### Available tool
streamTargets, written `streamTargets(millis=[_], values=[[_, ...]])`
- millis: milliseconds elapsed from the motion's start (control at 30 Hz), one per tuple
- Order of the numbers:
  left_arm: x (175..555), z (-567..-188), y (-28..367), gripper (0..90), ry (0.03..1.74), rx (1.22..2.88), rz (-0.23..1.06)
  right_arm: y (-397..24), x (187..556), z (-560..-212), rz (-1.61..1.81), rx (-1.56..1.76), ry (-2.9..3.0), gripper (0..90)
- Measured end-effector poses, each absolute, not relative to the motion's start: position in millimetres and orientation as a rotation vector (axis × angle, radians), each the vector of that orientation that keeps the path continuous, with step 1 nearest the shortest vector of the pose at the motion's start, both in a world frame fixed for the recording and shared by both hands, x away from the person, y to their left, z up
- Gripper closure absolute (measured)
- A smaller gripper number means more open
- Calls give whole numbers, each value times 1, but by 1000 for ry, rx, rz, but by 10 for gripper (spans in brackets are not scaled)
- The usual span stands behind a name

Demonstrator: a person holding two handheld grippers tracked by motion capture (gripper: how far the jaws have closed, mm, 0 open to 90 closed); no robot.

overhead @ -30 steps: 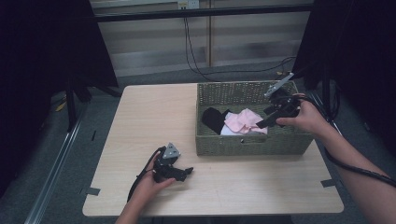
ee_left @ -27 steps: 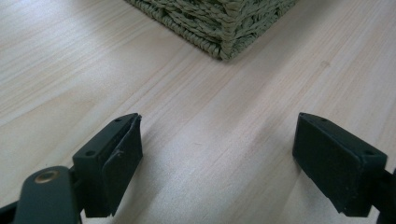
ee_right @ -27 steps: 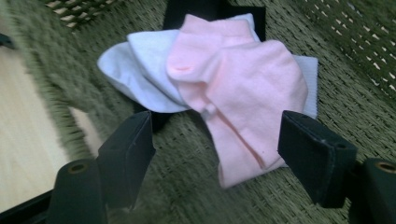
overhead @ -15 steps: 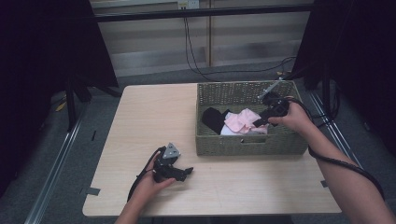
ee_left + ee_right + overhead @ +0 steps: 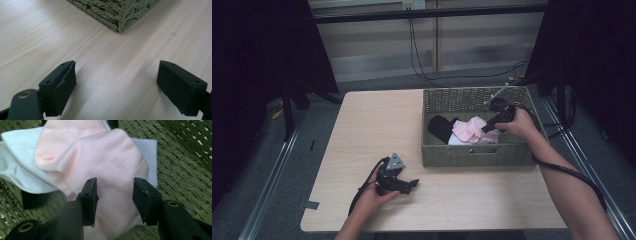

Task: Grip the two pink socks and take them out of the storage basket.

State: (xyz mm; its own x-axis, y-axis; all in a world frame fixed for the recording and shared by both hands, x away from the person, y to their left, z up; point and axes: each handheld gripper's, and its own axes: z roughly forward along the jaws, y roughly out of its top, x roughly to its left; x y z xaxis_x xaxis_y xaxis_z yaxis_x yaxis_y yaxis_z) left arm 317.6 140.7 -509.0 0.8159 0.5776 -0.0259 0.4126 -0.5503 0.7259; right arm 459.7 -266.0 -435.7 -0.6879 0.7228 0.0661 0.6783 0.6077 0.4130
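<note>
I hold the right gripper (image 5: 114,195) low inside the rectangular woven green basket (image 5: 472,155), its jaws partly spread and just closing, straddling the soft pink sock (image 5: 100,162) without yet pinching it. To grip well, I judge I should pinch a single fold of pink fabric, clear of the white sock (image 5: 17,170) under it. The left gripper (image 5: 117,87) rests wide open and empty on the pale wooden table (image 5: 372,130), near the basket's front corner.

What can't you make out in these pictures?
- Black item in the basket: partly under the pink sock; high view too small to identify.
- White sock: mostly covered by the pink one.
- Right gripper: whether its closing fingers already pinch the pink sock.
</note>
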Motion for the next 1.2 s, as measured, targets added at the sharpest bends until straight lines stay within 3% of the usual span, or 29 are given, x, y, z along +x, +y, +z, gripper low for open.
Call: streamTargets(millis=[33,67,167,333,367,400,433,467,533,767,867,1000,1033,1067,1167,1200], values=[[317,-509,141,154,725,2230,275,-265,460,-437,616,1201,2733,731],[317,-509,141,154,725,2230,275,-265,460,-437,616,1201,2733,731],[318,-509,141,154,723,2231,277,-264,459,-441,591,1227,2786,894],[318,-509,141,154,723,2231,279,-263,458,-439,618,1208,2799,899],[318,-509,141,154,723,2231,279,-263,458,-434,676,1222,2783,840],[318,-509,141,154,723,2231,279,-263,458,-434,676,1222,2783,840],[318,-509,141,154,723,2231,279,-261,457,-430,726,1226,2773,737],[318,-509,141,154,723,2231,280,-261,457,-430,726,1226,2773,737],[318,-509,141,154,723,2230,277,-252,453,-426,778,1234,2786,637],[318,-509,141,154,722,2232,279,-231,448,-426,730,1151,2820,527],[318,-509,141,154,723,2231,279,-227,449,-430,708,1162,2823,520],[318,-509,141,154,717,2237,275,-222,451,-436,626,1160,2809,582],[318,-509,141,154,715,2240,275,-222,452,-437,613,1144,2815,658],[318,-509,141,154,715,2240,275,-222,452,-437,613,1144,2815,658],[318,-509,141,153,723,2226,273,-225,452,-433,643,1192,2820,843],[318,-509,141,154,723,2226,273,-225,452,-433,643,1192,2820,843]])
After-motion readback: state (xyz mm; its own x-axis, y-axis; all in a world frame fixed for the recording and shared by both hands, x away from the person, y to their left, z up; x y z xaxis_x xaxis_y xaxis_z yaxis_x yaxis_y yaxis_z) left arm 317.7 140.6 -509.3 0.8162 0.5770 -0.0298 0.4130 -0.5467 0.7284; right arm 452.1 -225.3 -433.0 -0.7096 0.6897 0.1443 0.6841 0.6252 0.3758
